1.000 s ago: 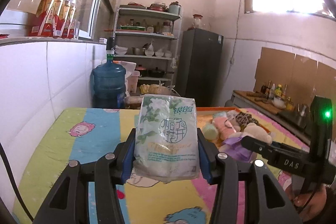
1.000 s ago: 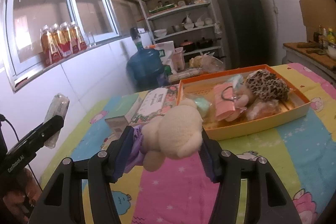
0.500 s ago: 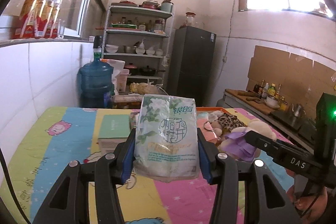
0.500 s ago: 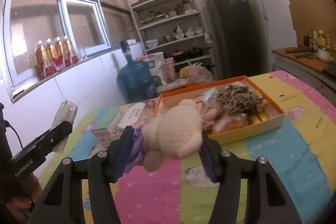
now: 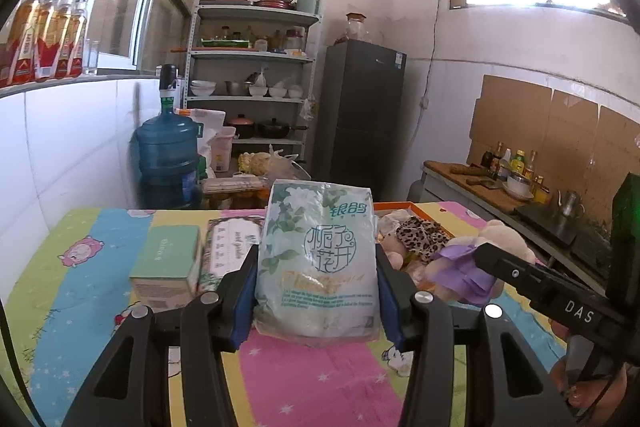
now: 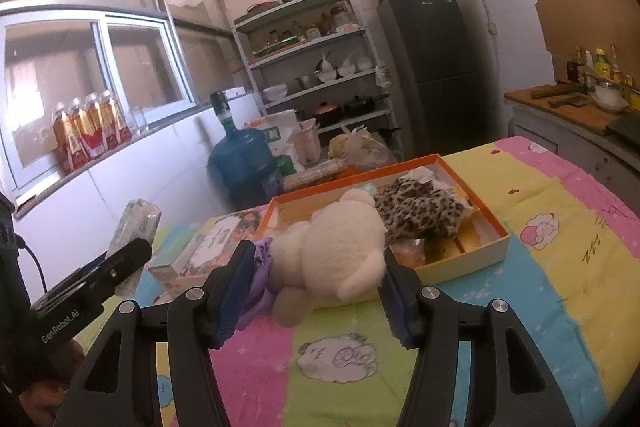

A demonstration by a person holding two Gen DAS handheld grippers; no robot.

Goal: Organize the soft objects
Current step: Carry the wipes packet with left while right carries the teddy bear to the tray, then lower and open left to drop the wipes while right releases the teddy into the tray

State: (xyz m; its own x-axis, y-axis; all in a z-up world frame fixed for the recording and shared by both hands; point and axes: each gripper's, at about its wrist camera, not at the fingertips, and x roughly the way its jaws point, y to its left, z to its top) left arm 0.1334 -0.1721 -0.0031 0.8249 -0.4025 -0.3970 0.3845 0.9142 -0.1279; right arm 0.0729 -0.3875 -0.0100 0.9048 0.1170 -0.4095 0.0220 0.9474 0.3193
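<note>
The left gripper [image 5: 318, 263] is clamped on a tissue pack [image 5: 318, 259], held upright by its two side faces above the near part of the table [image 5: 72, 291]; the right gripper [image 6: 316, 267] is closed on a plush bear [image 6: 336, 247] in a purple dress, carried above the table just in front of the orange tray [image 6: 464, 261]. Both loads are judged light and compressible. The pack's plastic film looks slick, so a grip across its middle, as shown, should resist slipping better than one near a sealed end. The bear yields under the pads and is best held at the torso, since limbs and dress fabric would stretch or pull free. The tray lies toward the far right corner and already holds a leopard-print plush [image 6: 420, 211] and other soft items, leaving free floor mainly at its left end. Two flat boxes, a green box [image 5: 166, 267] and a floral box [image 5: 228, 247], sit side by side at the far edge left of the tray and may obstruct a low approach from that side.
</note>
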